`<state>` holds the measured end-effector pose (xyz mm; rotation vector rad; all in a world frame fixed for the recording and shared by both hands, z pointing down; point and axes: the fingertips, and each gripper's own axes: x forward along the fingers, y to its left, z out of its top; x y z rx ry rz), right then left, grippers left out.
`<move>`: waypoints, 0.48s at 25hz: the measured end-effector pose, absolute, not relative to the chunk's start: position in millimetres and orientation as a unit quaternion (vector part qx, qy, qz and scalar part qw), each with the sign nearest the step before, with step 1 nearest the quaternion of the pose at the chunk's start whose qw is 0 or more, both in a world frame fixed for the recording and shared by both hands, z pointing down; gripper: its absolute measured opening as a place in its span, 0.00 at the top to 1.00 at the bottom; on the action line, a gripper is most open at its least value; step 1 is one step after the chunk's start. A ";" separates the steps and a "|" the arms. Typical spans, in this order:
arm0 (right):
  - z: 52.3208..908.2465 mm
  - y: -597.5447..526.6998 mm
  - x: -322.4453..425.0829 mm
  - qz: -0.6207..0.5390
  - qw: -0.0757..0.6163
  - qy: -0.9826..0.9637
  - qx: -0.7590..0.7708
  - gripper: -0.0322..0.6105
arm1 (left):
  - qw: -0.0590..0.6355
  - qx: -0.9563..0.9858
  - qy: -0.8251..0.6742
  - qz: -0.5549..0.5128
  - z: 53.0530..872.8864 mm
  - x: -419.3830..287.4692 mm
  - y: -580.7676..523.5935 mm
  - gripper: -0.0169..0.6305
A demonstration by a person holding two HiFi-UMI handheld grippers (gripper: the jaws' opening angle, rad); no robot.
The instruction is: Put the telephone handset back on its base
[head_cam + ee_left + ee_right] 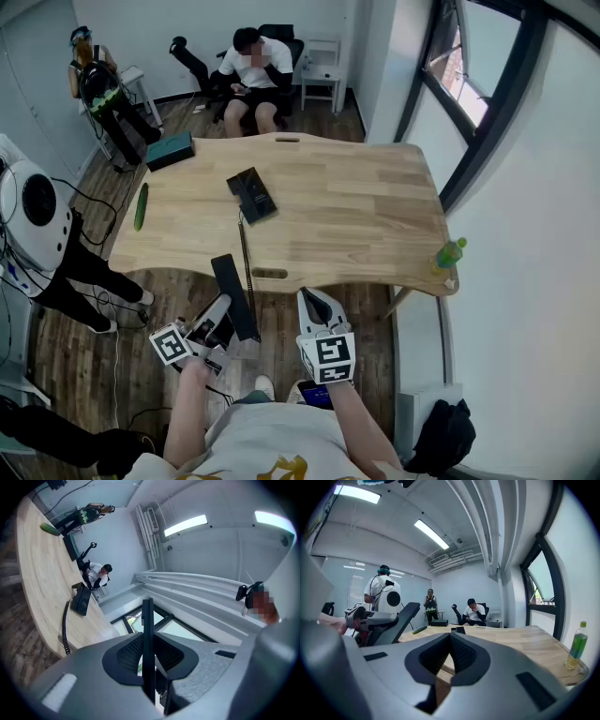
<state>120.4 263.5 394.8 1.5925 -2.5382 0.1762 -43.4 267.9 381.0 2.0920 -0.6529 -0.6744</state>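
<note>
While the left gripper [223, 321] pinches the handset [232, 286] in its fingers [125, 654] just off the counter [375, 225] and the right gripper [312, 300] is closed and empty, the handset needs carrying to its base [251, 195] there.

Base [251, 195] on table [356, 216] centre; handset [234, 296] off near edge; cucumber [142, 207] left; bottle [449, 253] right corner.

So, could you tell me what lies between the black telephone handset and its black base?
Only the black coiled cord, running over bare light wooden table from base to handset; the head view shows it.
</note>
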 end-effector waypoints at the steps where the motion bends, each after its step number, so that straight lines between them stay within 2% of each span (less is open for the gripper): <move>1: 394.2 264.5 120.9 0.059 0.071 -0.844 0.528 0.94 | 0.412 0.831 -0.259 -0.269 380.1 -42.9 268.7 0.86; 12: 392.2 269.6 123.9 0.072 0.058 -0.855 0.511 0.94 | 0.411 0.830 -0.266 -0.268 378.0 -38.1 272.1 0.86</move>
